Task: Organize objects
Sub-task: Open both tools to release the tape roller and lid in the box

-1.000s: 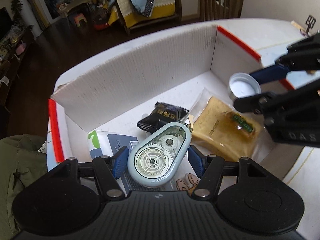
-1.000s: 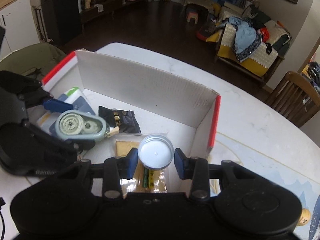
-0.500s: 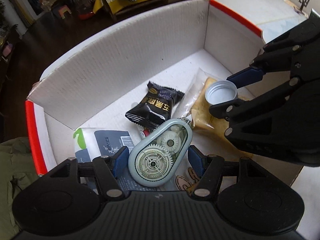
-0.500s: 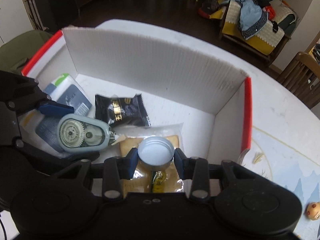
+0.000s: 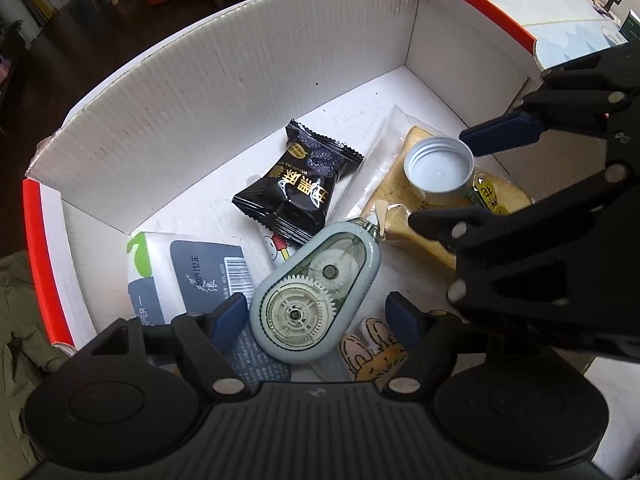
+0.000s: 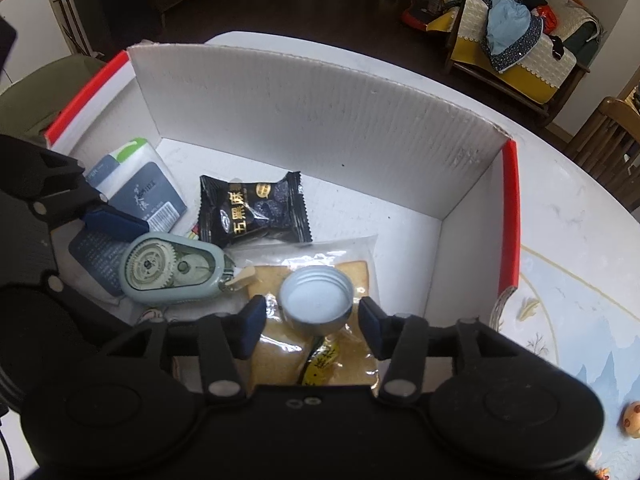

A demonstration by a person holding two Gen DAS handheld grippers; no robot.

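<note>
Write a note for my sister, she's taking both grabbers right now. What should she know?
Left gripper: fingers opening, clear gaps on both sides of the correction tape, which lies in the box on the tissue pack.
Right gripper: fingers opening, no longer pressing the bottle cap, which sits open side up on the clear snack bag.
Black snack packet is also in the box, toward the back wall.
Done: tape and cap are in the box.
Left: lift both grippers out, then probably fetch anything outside; a small round toy lies on the table.
</note>
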